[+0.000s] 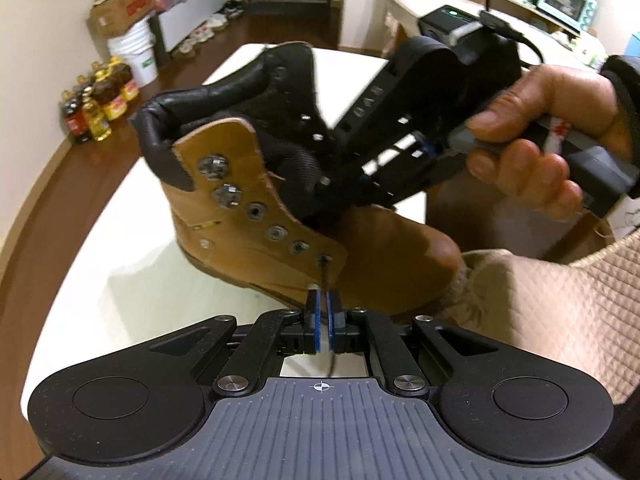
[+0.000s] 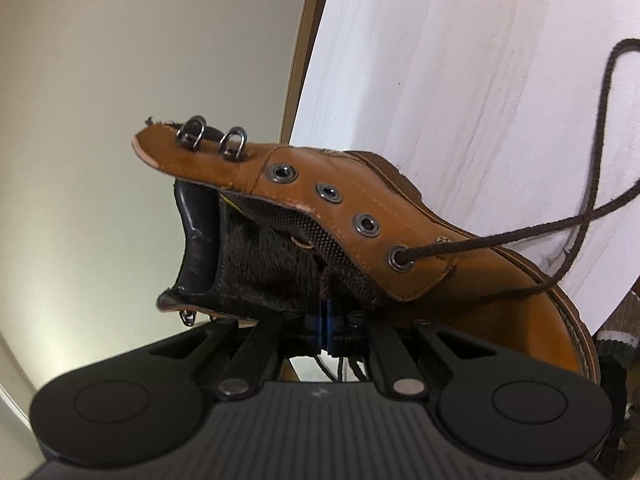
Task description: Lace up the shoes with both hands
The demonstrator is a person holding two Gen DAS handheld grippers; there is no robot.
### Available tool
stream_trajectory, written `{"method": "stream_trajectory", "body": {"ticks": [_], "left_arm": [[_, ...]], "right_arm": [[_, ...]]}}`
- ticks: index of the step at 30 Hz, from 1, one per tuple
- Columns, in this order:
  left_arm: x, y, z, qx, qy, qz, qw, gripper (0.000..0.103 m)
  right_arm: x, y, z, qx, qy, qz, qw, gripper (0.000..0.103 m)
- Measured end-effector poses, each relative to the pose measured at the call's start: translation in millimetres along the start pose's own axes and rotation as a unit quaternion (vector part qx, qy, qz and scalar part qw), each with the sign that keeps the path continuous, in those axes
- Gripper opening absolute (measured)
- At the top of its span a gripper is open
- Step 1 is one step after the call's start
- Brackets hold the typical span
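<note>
Nearest the left wrist camera, the left gripper (image 1: 321,307) is tilting down at the tan boot (image 1: 280,216) standing on the white table (image 1: 80,280), its blue-padded fingers (image 1: 316,312) nearly together and pinching the dark lace (image 1: 325,274) coming out of the lowest eyelet. A hand (image 1: 540,136) is angling the right gripper (image 2: 326,320) down into the boot's opening; its fingers are closed, and what they pinch cannot be told. No writing is legible on the boot.
</note>
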State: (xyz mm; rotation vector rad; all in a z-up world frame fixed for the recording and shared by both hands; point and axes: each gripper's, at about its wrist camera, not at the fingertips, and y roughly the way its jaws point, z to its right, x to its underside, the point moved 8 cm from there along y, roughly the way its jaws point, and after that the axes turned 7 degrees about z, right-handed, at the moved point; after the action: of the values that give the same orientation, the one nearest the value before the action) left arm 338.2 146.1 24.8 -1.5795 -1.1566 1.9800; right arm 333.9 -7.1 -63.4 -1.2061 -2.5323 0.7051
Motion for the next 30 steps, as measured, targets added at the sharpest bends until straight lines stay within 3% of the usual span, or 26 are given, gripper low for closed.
{"method": "stream_trajectory", "body": {"ticks": [12,18,24,30], "left_arm": [[-16.0,24.1,-7.7,-0.012,0.014,0.002,0.9998,0.007],[-15.3,28.2,-6.4,-0.002,0.021,-0.007,0.9997,0.002],[14.0,0.4,-18.3,-0.014,0.036,-0.046,0.9982,0.002],[67.8,-33.4,-64.6,-0.084,0.039,-0.119,0.9886,0.002]], "right_arm": [[4.8,8.6,-0.2,0.005,-0.002,-0.024,1.0,0.003],[4.4,8.8,-1.0,0.002,0.002,-0.024,1.0,0.004],[7.6,-13.6,-4.9,-0.001,-0.003,0.021,1.0,0.009],[26.8,-46.8,5.4,0.011,0.005,0.054,0.998,0.009]]}}
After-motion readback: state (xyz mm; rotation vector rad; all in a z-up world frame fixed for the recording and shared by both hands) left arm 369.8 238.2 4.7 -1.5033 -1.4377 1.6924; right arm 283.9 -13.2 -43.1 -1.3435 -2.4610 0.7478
